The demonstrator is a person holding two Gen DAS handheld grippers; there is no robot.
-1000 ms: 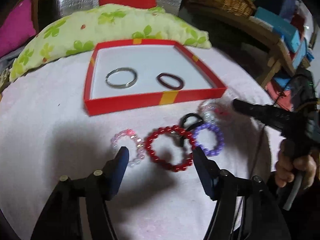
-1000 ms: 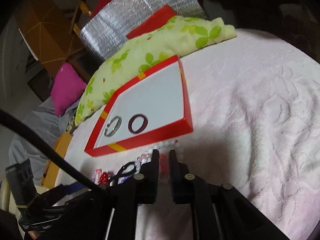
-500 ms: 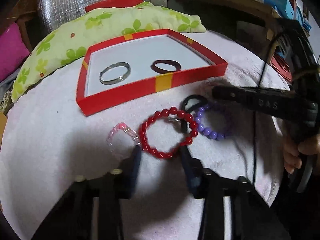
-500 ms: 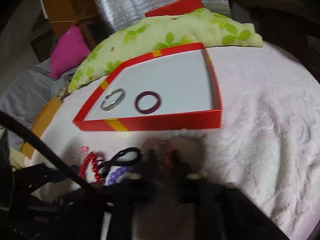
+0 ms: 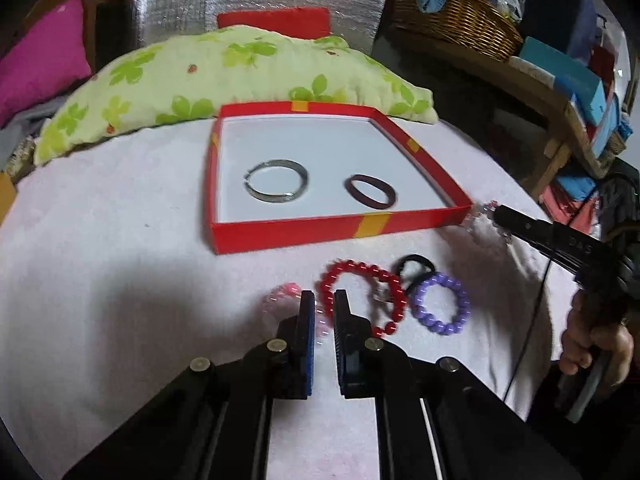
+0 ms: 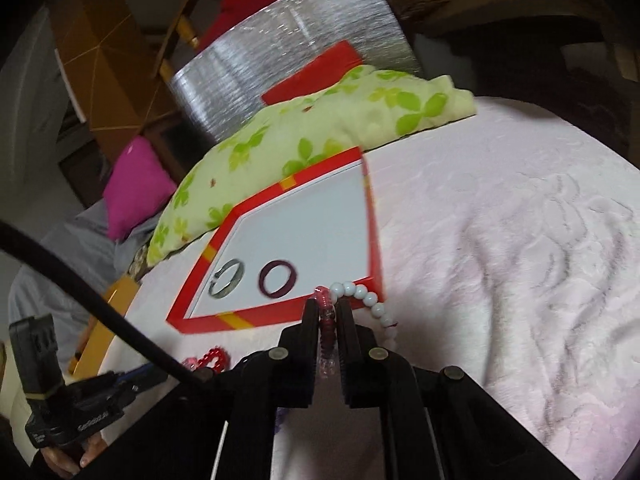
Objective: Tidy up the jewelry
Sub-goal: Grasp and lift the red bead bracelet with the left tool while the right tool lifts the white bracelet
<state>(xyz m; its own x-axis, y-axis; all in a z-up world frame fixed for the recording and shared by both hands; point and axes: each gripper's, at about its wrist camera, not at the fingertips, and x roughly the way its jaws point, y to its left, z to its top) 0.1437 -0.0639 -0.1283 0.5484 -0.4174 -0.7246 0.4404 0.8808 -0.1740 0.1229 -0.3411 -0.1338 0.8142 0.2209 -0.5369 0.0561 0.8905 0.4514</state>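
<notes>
Left wrist view: the left gripper (image 5: 321, 300) had its jaws drawn close together around the beads of a pale pink bracelet (image 5: 286, 296); the strand was blurred between the fingers, so a firm grip could not be confirmed, though the jaws looked clenched on it. That bracelet lay flat on the pink blanket (image 5: 100, 264), just left of a red bracelet (image 5: 360, 286). Touching the red one on its right lay a black loop (image 5: 416, 266) and a purple bracelet (image 5: 440, 304). Beyond them sat the red tray (image 5: 280, 232), its long side running left to right, holding a silver bangle (image 5: 276, 186) and, well apart to its right, a dark maroon ring (image 5: 371, 191), both lying flat. The right gripper (image 5: 500, 216) reached in from the right, its tip at the tray's near right corner, with a white bracelet (image 5: 482, 220) at its tip. A green pillow (image 5: 224, 76) lay behind the tray.

Right wrist view: the right gripper (image 6: 329, 312) was clamped on the white bracelet (image 6: 360, 296), whose pink section ran lengthwise between the fingers while white beads curved out to the right. It was against the tray's (image 6: 280, 314) near wall. The bangle (image 6: 226, 278) and ring (image 6: 278, 276) sat side by side inside. The red bracelet (image 6: 214, 356) showed at lower left.
</notes>
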